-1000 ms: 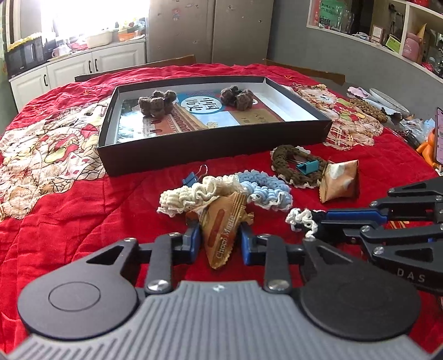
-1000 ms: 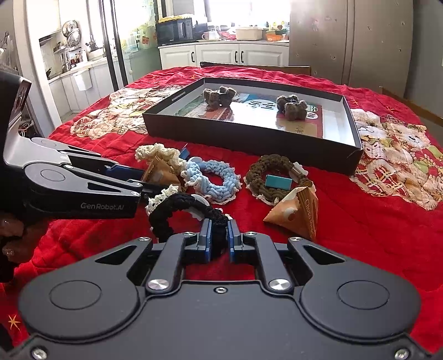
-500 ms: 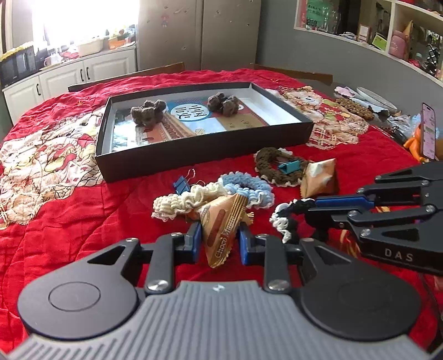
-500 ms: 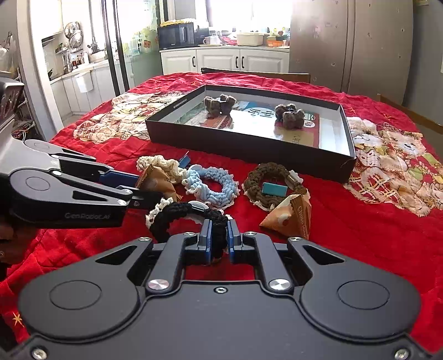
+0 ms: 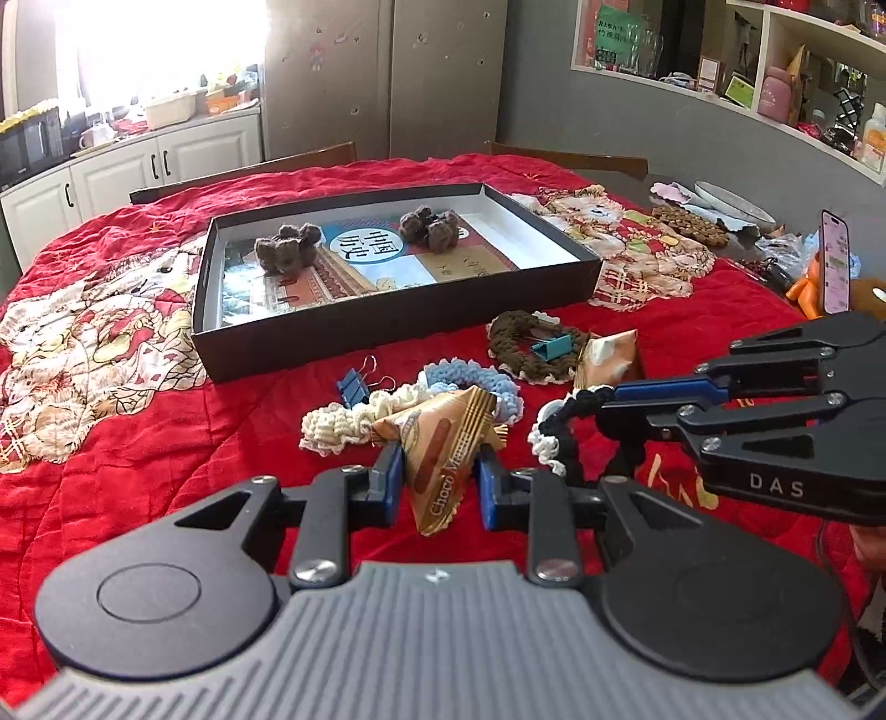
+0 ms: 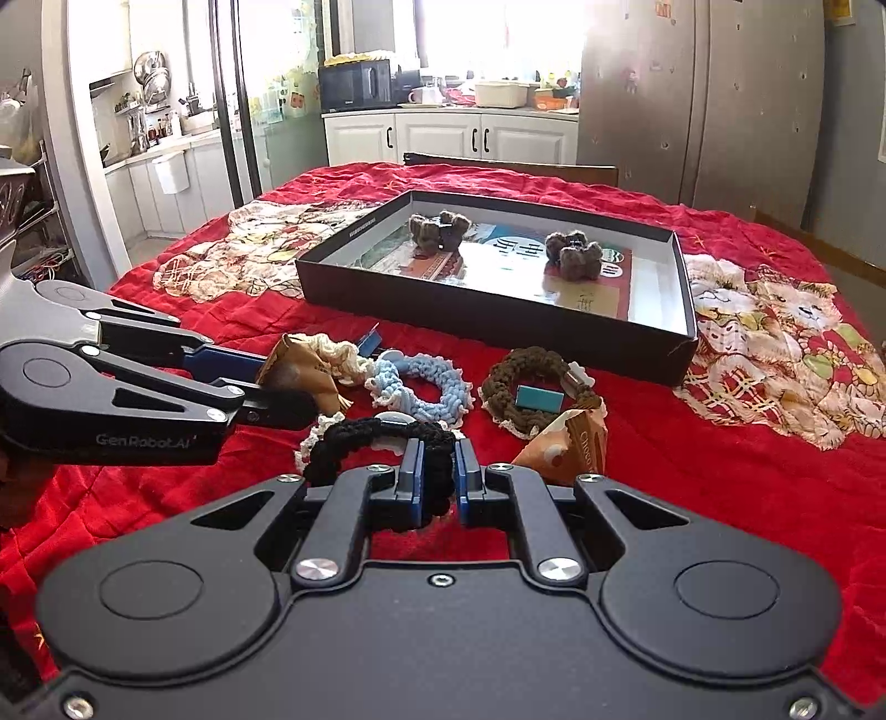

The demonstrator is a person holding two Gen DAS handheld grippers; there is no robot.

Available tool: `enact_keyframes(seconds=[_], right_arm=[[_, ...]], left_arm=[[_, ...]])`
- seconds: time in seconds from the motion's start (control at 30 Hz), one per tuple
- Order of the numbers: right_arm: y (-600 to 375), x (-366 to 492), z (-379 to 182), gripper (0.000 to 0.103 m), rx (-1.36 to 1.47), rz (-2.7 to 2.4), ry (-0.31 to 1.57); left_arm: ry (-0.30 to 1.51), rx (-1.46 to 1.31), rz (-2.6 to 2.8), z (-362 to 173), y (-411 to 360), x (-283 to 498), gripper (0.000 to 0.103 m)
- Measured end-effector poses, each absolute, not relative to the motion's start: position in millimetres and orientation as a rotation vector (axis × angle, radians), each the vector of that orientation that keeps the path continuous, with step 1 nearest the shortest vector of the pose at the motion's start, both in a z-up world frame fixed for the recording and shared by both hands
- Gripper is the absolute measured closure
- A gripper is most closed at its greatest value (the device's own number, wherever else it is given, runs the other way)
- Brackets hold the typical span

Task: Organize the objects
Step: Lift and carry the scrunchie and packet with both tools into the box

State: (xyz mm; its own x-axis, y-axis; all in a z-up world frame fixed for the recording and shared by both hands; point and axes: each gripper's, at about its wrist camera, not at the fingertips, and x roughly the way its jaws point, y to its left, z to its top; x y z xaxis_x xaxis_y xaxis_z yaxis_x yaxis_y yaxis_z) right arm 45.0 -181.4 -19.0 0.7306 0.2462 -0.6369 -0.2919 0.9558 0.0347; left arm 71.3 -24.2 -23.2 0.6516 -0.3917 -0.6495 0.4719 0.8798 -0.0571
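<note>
Strong daylight pours through the kitchen window (image 5: 160,50), blown out to white in both views. The red tablecloth (image 6: 720,476) is evenly lit, with soft shadows. Glare sheens the glossy box floor (image 6: 498,266). Fisheye bending curves the shelves (image 5: 775,105) and doorframes; focus is sharp.

The left gripper (image 5: 437,482) pinches a snack packet (image 5: 443,448) between its blue pads, angled downward. The right gripper (image 6: 439,476), nearly closed, clamps a black crocheted scrunchie (image 6: 382,437).

Both wrist cameras sit low, close over the table (image 5: 138,459), tilted down. Left view faces the far edge; right view too, from beside it. Both share the black box (image 5: 387,327) (image 6: 498,318).
</note>
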Motion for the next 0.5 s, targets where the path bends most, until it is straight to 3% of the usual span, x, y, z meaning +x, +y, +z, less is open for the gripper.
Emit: enact_keyframes(seconds=[0.5], right_arm=[[-187,40,-4,0.092,-0.078,0.293,0.652]], left_arm=[[0.679,0.112,-0.491,-6,-20,69,0.072]])
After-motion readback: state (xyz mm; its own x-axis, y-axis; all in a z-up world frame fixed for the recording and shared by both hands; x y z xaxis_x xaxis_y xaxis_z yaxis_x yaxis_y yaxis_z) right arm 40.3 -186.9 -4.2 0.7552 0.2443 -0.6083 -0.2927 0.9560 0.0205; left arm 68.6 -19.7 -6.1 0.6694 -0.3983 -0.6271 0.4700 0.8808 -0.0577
